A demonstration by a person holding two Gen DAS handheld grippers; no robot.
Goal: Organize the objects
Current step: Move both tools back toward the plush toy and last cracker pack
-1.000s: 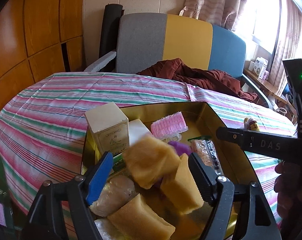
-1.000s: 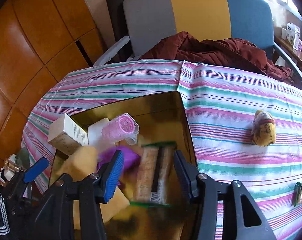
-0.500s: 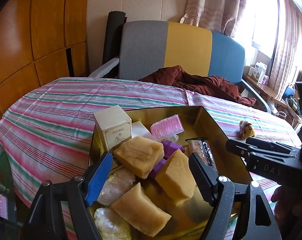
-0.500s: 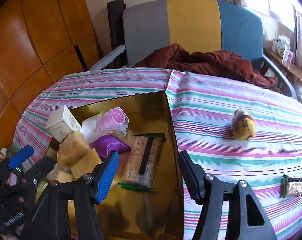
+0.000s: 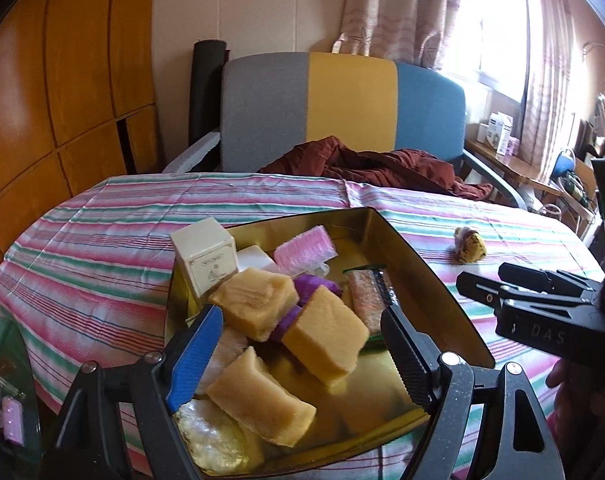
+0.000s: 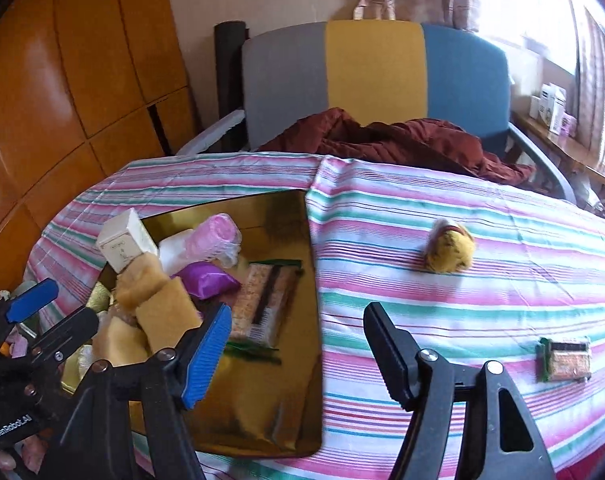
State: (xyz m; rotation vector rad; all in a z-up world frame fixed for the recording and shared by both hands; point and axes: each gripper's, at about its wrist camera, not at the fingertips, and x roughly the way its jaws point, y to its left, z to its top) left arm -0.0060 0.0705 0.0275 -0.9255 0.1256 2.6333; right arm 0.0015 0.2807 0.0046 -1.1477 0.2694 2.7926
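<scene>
— Gold tin [image 5: 430,280] on my left camera: sponges [image 5: 322,334] piled inside, left gripper [image 5: 298,344] opening, nothing pinched.

— Right camera?

— My right gripper [image 6: 298,354] is opening, empty, over the tin's edge; yellow toy [image 6: 450,250] and snack packet [image 6: 566,360] lie on the striped cloth [image 6: 502,288].

Your right gripper [image 6: 298,354] hangs above the gold tin's [image 6: 298,408] right edge, jaws opening with nothing between them. Left in the tin lie sponges [image 6: 164,316], a purple pouch [image 6: 206,282] and a cracker pack [image 6: 268,298]. On the striped cloth [image 6: 422,208] to the right sit a yellow toy [image 6: 450,252] and, nearer, a small packet [image 6: 566,358].
</scene>
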